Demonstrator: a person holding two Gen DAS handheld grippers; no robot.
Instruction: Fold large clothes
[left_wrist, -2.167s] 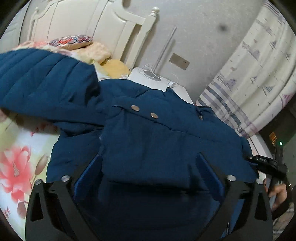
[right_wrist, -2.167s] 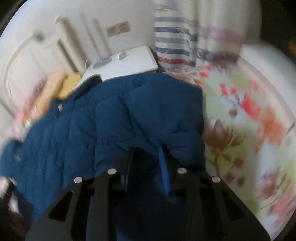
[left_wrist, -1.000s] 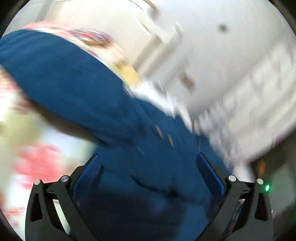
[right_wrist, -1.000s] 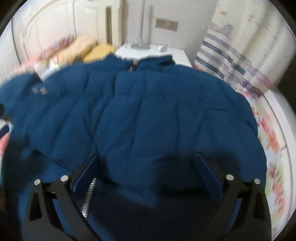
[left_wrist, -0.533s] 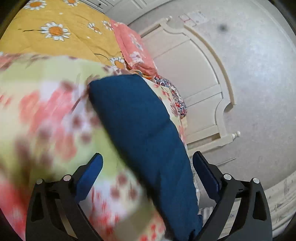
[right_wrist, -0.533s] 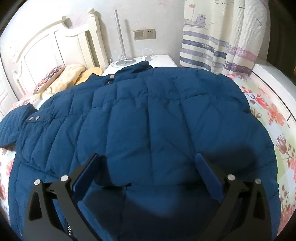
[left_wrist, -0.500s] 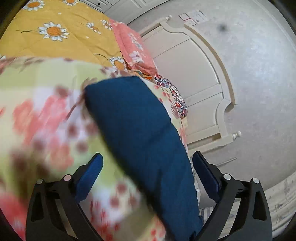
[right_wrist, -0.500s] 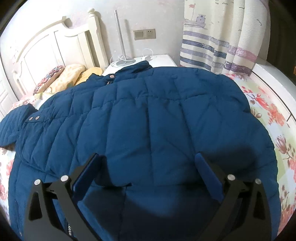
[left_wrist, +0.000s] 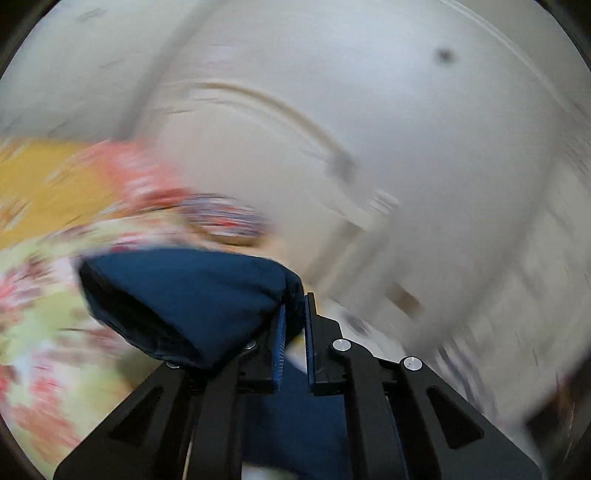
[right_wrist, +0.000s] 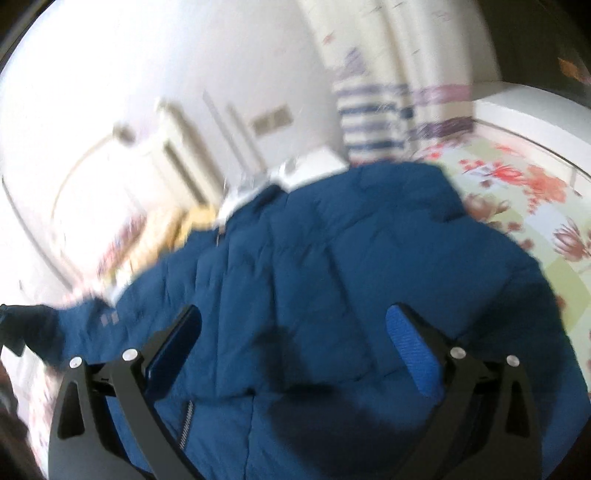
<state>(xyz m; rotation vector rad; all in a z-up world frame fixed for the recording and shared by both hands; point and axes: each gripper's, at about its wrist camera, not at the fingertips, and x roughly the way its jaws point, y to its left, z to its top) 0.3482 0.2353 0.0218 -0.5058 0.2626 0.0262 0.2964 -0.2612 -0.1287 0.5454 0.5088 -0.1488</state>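
Jacket (right_wrist: 332, 295) spread on floral bed (right_wrist: 535, 206) — left gripper (left_wrist: 294, 332) jaws clamped on its sleeve (left_wrist: 192, 291); right gripper (right_wrist: 293, 347) jaws wide, holding nothing.

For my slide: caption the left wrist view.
Left gripper shut on a blue jacket sleeve above a floral bedsheet.

The jacket (right_wrist: 332, 295) is matt navy cloth, quilted and puffy, with a metal-toothed zipper (right_wrist: 186, 424) along its near edge; its sleeve (left_wrist: 184, 295) looks the same soft, dull fabric. Under the jacket, the bedspread (right_wrist: 535, 206) is smooth printed cloth with a floral pattern. The right gripper (right_wrist: 293, 350) is matt black plastic with shiny metal screws and ribbed blue pads (right_wrist: 417, 358). Behind the jacket, the headboard (right_wrist: 110, 177) looks painted cream, faintly glossy.
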